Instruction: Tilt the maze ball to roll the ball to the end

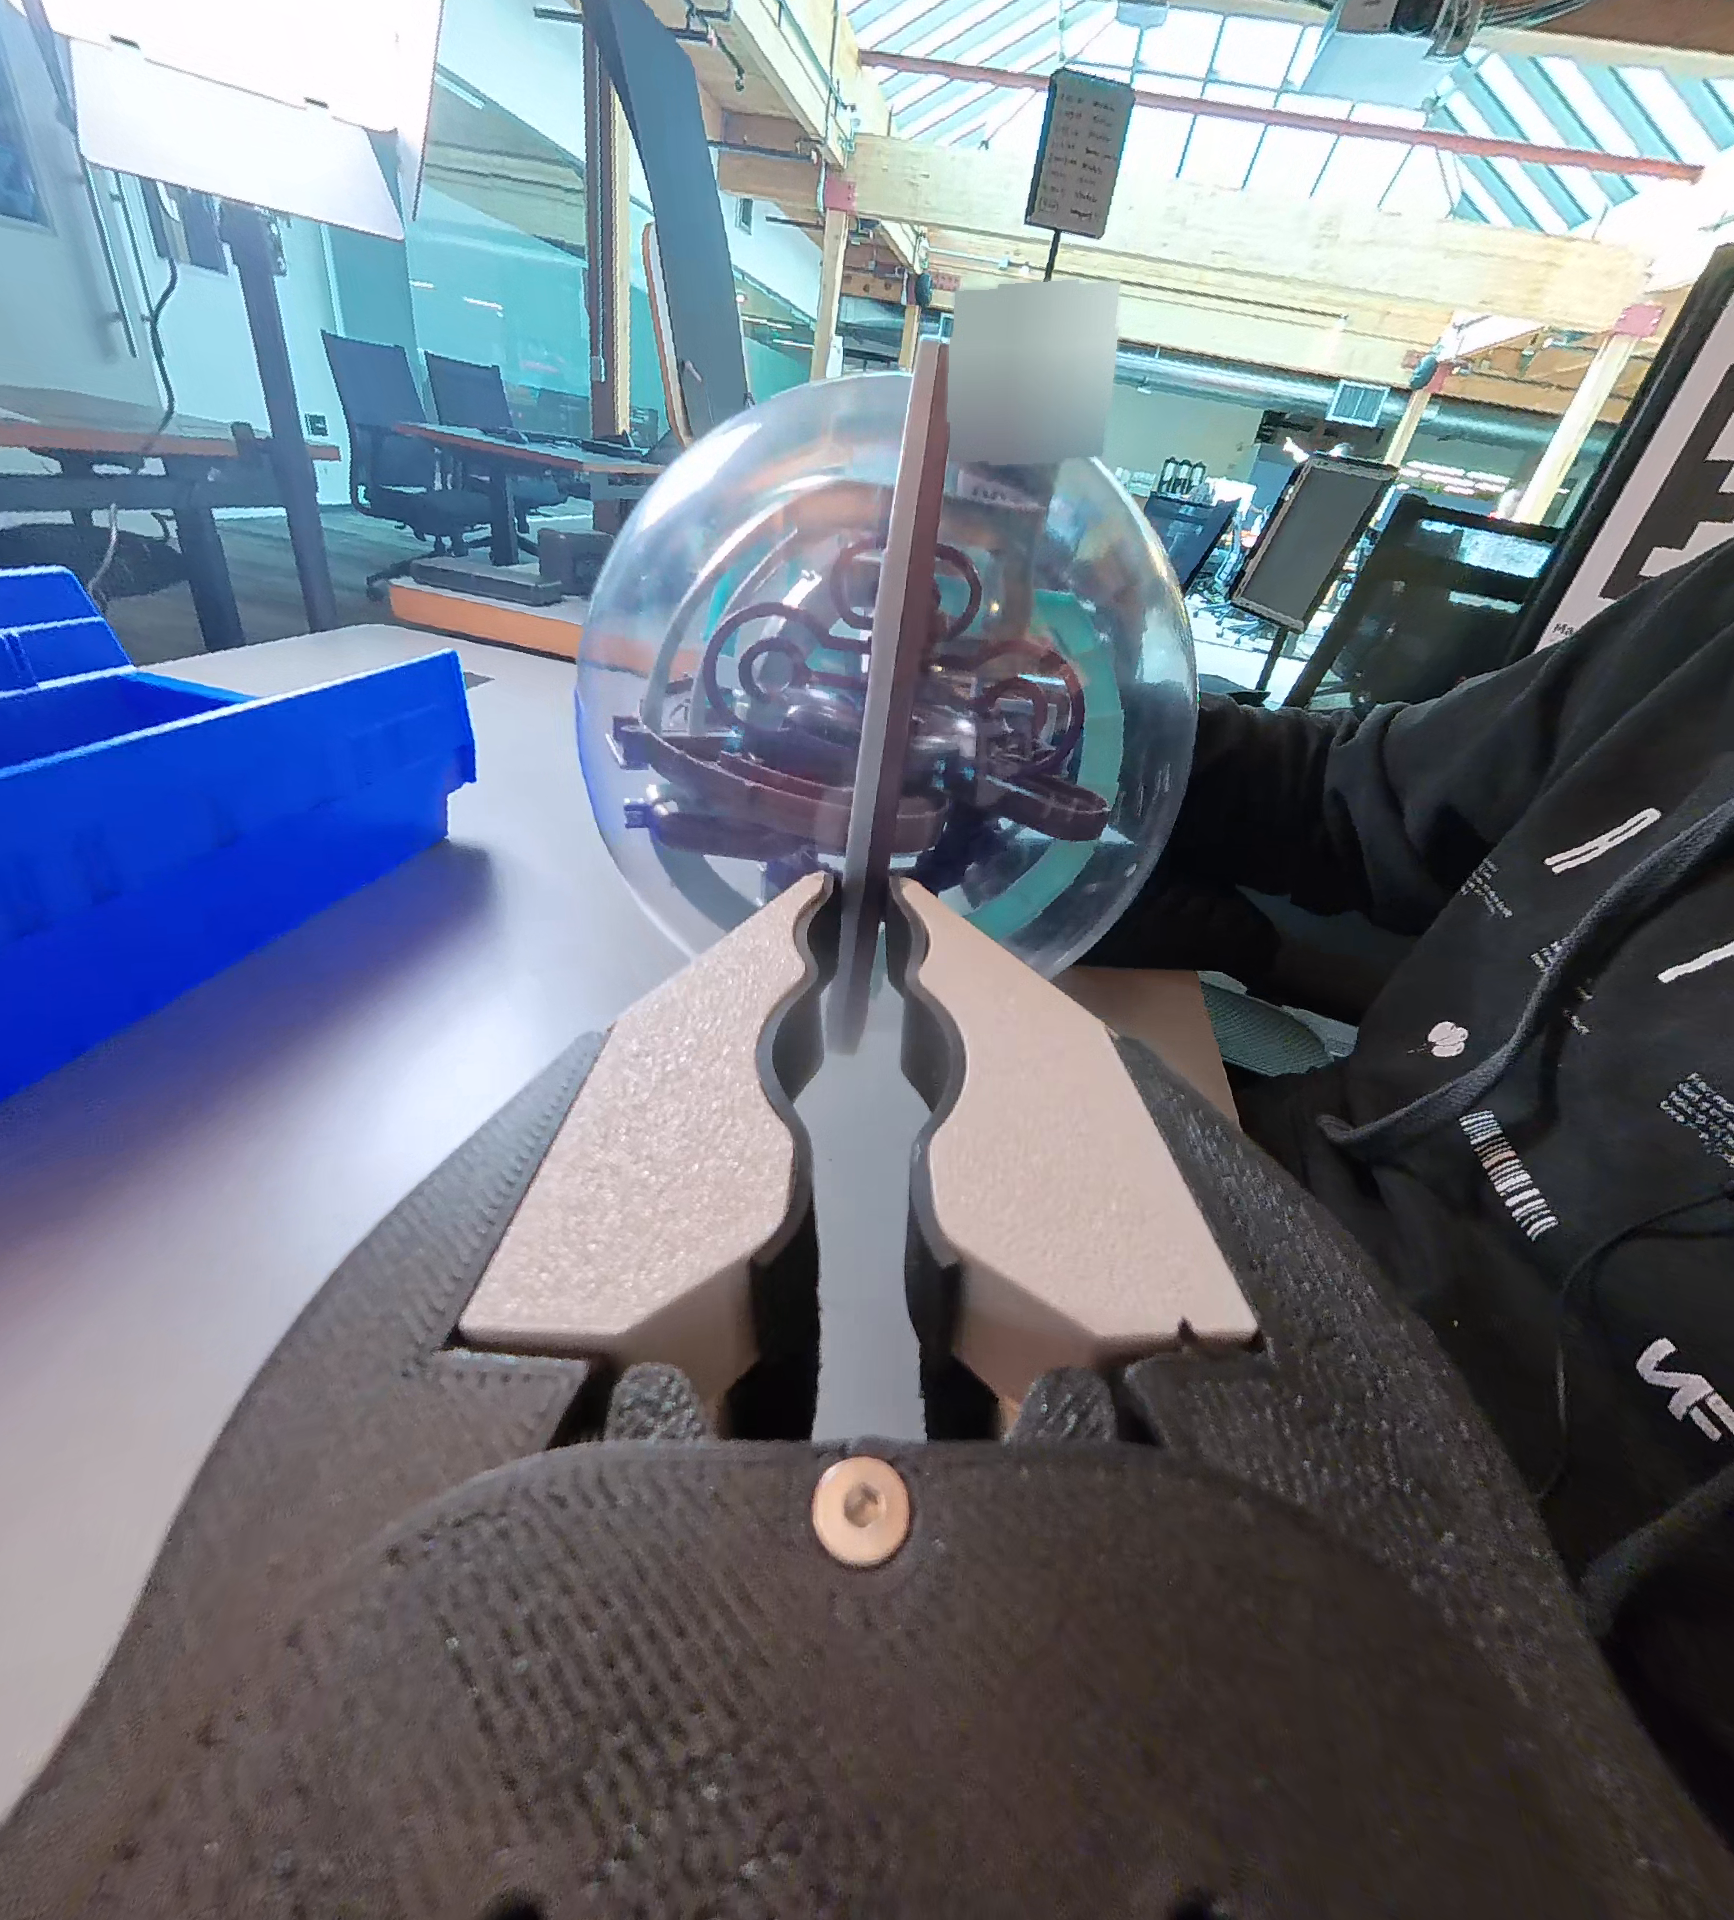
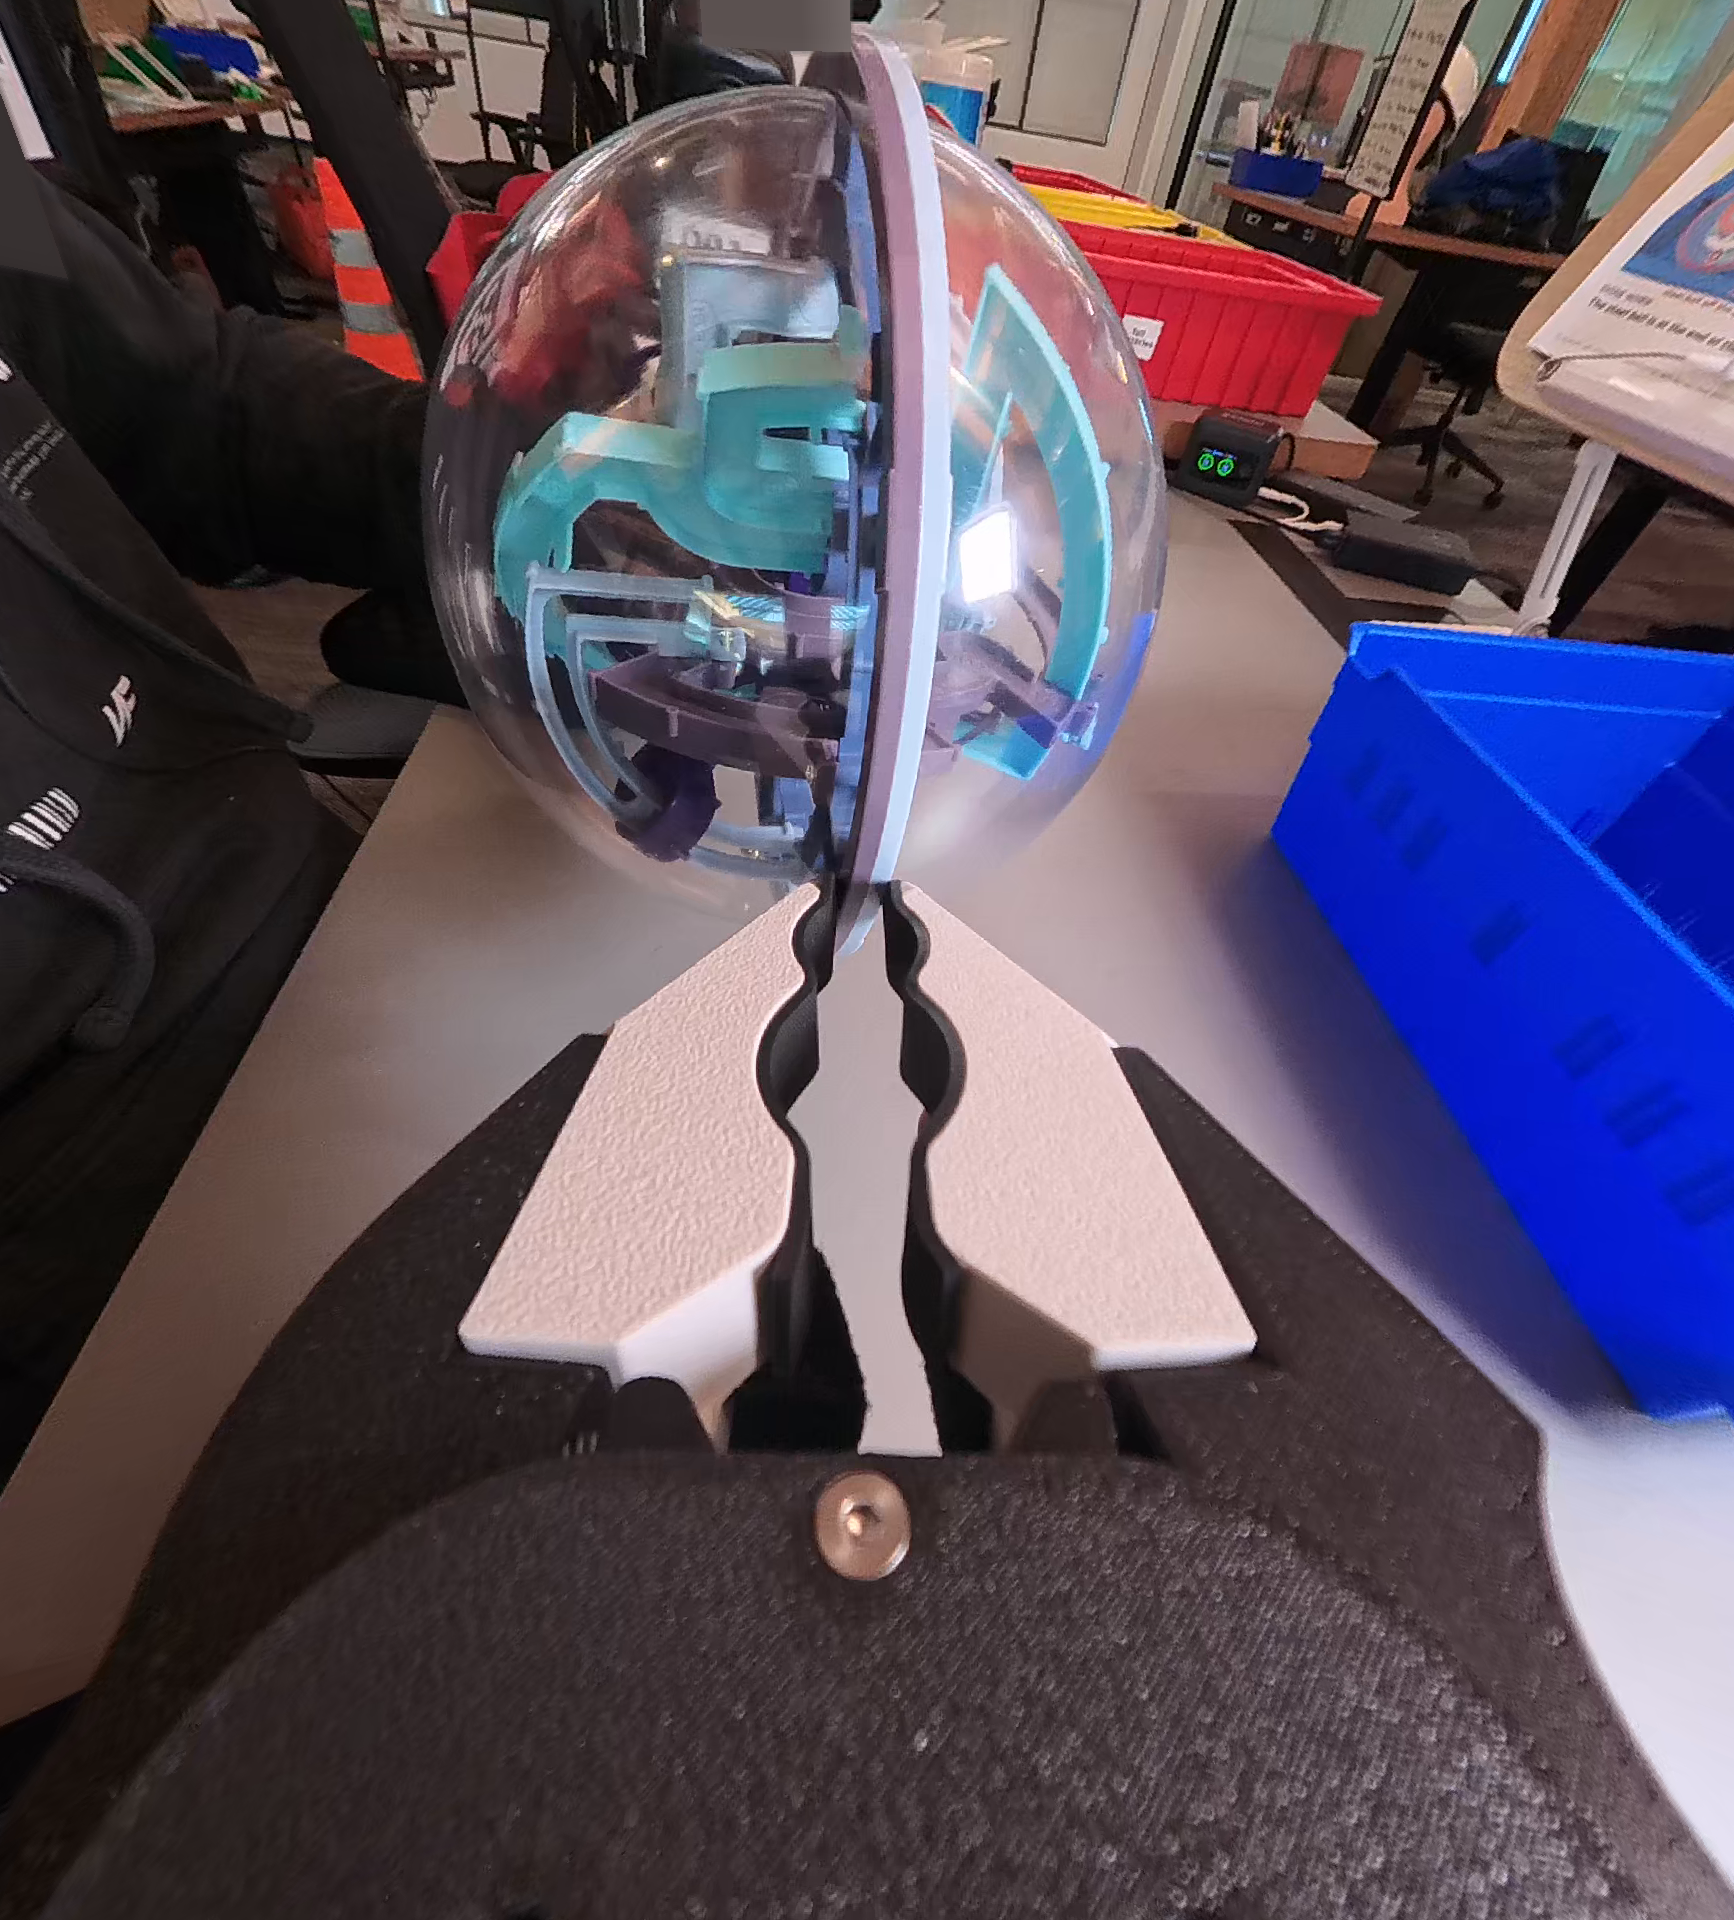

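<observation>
While both my claws, left gripper [image 1: 858, 896] and right gripper [image 2: 855, 896], pinch maze ball [image 1: 884, 665] by thin rim only, I fear steep tilt twists it loose onto tabletop [image 2: 551, 935].

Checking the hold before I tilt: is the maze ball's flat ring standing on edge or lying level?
On edge. The maze ball has its ring running nearly vertical, and the left gripper and right gripper each pinch its rim.

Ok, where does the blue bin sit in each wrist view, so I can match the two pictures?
Left wrist view: the blue bin lies at the left edge, on the table, left of the maze ball.
Right wrist view: the blue bin lies at the right edge, right of the maze ball.
Shared landmark: the ball's flat rim, pinched between each gripper's fingers.
</observation>
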`<state>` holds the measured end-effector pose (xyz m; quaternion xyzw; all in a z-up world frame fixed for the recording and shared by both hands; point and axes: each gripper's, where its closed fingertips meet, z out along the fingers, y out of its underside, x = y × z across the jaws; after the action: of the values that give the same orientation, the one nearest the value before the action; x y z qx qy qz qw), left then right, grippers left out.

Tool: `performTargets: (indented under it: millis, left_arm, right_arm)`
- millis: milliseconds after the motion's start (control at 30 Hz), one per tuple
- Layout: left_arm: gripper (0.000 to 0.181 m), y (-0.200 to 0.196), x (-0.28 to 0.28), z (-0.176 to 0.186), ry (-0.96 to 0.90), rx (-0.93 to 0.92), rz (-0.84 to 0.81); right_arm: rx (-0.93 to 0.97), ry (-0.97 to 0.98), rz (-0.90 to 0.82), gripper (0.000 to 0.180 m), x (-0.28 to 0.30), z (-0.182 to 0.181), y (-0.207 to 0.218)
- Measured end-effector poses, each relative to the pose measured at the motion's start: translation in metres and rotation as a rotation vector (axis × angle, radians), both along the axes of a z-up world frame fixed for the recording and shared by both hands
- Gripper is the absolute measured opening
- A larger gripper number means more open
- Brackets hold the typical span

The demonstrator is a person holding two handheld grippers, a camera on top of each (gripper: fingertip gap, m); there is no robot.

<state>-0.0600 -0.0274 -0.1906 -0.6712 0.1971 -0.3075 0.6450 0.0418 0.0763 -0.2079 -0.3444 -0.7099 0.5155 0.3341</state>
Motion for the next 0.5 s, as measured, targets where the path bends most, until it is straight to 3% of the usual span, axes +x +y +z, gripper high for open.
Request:
performTargets:
  millis: [500]
  left_arm:
    - [0.007, -0.002, 0.0, -0.021, -0.159, -0.177, -0.028]
  right_arm:
    - [-0.088, -0.066, 0.031, 0.007, 0.003, -0.018, -0.005]
